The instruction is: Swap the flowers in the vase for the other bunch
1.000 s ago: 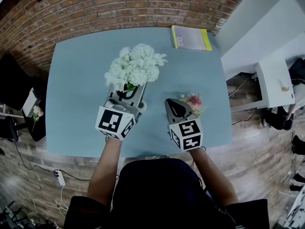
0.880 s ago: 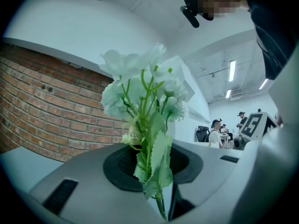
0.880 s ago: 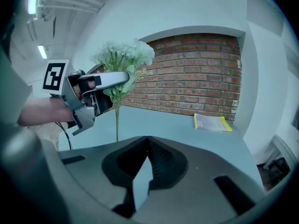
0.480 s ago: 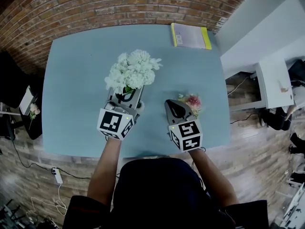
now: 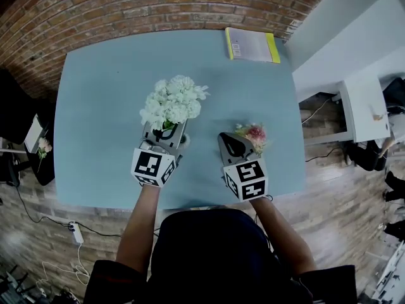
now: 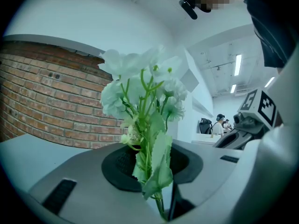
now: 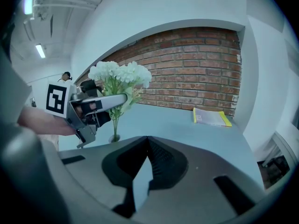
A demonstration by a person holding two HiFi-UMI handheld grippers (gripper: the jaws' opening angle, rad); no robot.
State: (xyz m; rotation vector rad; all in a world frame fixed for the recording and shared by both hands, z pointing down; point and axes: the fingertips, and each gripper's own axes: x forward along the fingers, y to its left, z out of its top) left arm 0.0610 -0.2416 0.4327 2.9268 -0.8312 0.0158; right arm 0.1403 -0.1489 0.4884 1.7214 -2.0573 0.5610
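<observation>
A bunch of white flowers stands upright over the blue table, and my left gripper is shut on its green stems. In the right gripper view the stems run down from my left gripper to what looks like the mouth of a small clear vase; the rest of the vase is hidden. A small pink bunch lies on the table just right of my right gripper, whose jaws are shut with nothing in them.
A booklet with a yellow edge lies at the table's far right. A brick wall runs behind the table. A white cabinet stands off to the right, beyond the table's edge.
The left gripper has sunk toward the table with the white bunch in it. The right gripper and the pink bunch have stayed where they were.
</observation>
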